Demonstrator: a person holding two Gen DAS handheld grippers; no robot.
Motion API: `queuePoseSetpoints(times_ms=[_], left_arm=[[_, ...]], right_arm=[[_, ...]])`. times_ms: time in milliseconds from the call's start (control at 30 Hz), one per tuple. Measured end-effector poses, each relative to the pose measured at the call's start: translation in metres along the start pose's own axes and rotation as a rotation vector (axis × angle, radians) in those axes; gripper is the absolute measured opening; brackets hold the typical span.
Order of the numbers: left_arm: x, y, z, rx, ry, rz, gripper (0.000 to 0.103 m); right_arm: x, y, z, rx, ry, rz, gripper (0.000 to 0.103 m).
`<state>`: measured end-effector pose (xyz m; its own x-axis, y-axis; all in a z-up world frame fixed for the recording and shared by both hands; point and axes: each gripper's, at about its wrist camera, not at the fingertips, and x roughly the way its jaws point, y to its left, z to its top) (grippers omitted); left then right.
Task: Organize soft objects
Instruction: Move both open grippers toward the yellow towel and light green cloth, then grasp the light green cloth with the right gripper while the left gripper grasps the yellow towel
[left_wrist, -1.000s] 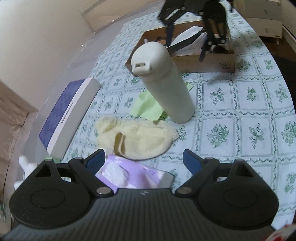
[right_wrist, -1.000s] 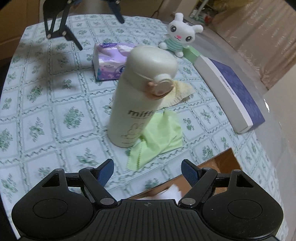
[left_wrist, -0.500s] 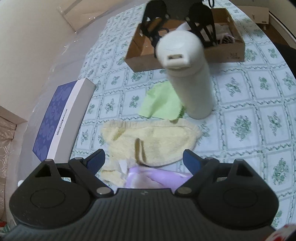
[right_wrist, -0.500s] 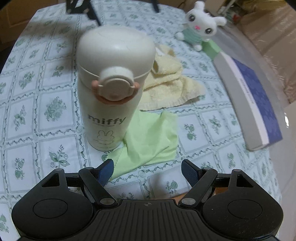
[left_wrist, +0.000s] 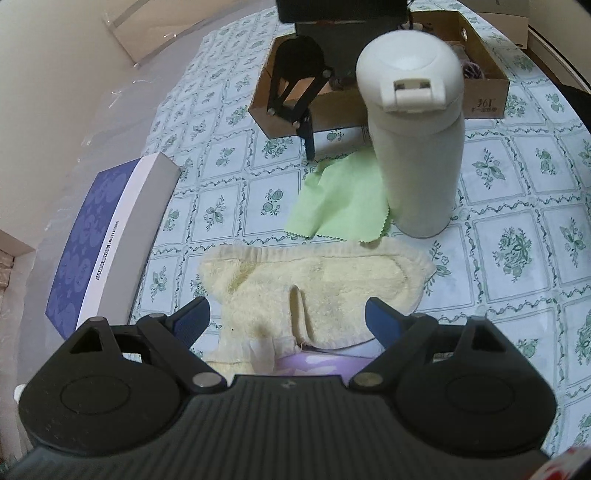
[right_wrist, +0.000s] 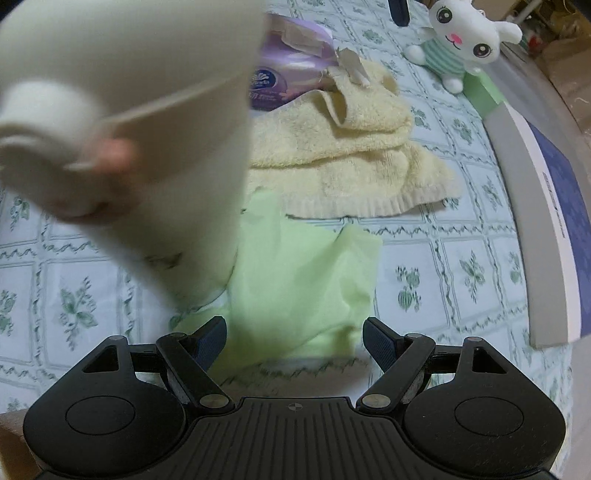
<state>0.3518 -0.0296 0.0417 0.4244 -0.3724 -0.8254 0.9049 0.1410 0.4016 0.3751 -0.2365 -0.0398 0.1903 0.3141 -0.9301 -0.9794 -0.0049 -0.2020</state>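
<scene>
A cream-yellow towel (left_wrist: 317, 291) lies flat on the patterned tablecloth, partly over a purple tissue pack (left_wrist: 325, 360). My left gripper (left_wrist: 288, 321) hangs open just above the towel's near part, nothing between its fingers. A light green cloth (right_wrist: 299, 280) lies beside the towel, one corner under a tall white bottle (left_wrist: 413, 136). My right gripper (right_wrist: 293, 334) is open right over the green cloth's near edge; the left wrist view shows it (left_wrist: 308, 144) in front of the cardboard box. The towel (right_wrist: 347, 166) and tissue pack (right_wrist: 291, 66) lie beyond it.
An open cardboard box (left_wrist: 484, 92) with items sits at the far side. A long blue and white box (left_wrist: 107, 236) lies along the table edge. A white plush rabbit (right_wrist: 458, 44) stands by a green block (right_wrist: 480, 92). The bottle (right_wrist: 122, 129) looms close and blurred at left.
Both grippers have come closer to the cloths and lower. The left one now hovers over the towel; the right one has passed the bottle and reached the green cloth. Both stayed open.
</scene>
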Motion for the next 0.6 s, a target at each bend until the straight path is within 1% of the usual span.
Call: queuePoseSetpoints(times_ms=[233, 500, 567, 600], left_arm=[[0.013, 0.012, -0.006, -0.020, -0.011, -0.002, 0.090], [0.031, 0.014, -0.014, -0.034, -0.015, -0.032, 0.090], [0.033, 0.014, -0.015, -0.035, -0.015, -0.040, 0.090], [0.034, 0.014, -0.015, -0.036, -0.015, -0.041, 0.090]], right_arm=[[0.024, -0.016, 0.001, -0.022, -0.005, 0.050, 0.080], [0.036, -0.038, 0.002, 0.065, -0.021, 0.134, 0.080], [0.036, -0.042, 0.002, 0.085, -0.021, 0.147, 0.077], [0.037, -0.044, 0.002, 0.099, -0.020, 0.152, 0.071]])
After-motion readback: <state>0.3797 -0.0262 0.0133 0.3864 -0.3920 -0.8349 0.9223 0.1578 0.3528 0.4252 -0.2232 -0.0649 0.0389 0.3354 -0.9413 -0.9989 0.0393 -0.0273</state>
